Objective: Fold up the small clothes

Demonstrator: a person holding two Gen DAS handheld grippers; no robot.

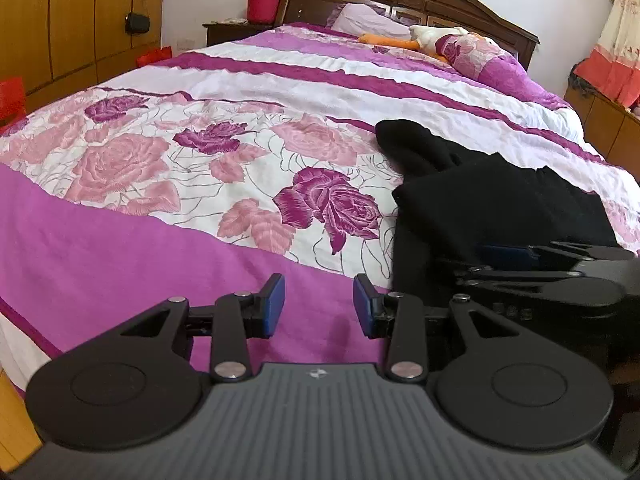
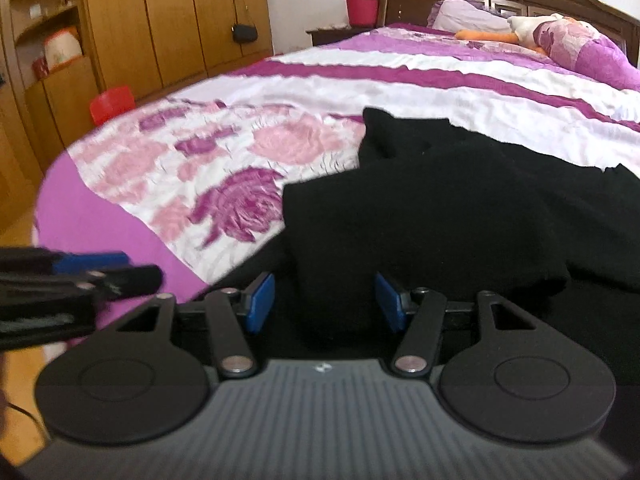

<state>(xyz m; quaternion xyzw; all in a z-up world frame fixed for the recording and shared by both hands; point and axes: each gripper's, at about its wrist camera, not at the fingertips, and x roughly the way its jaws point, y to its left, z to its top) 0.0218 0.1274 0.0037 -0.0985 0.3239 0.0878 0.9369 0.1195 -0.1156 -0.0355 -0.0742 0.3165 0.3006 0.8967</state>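
Observation:
A black garment [image 1: 492,200] lies partly folded on the bed's flowered purple cover [image 1: 200,152], near the bed's front right. In the right wrist view the black garment [image 2: 440,200] fills the middle. My left gripper [image 1: 319,306] is open and empty over the purple band, left of the garment. My right gripper [image 2: 325,302] is open, its blue pads on either side of the garment's near edge, not closed on it. The right gripper also shows in the left wrist view [image 1: 520,264], and the left gripper at the left edge of the right wrist view [image 2: 92,268].
A plush duck [image 1: 432,38] and pillows [image 1: 368,20] lie at the headboard. A wooden wardrobe [image 2: 160,20] stands along the left wall with a black bag [image 2: 244,33] hanging on it. A red bucket [image 1: 262,5] sits on the nightstand.

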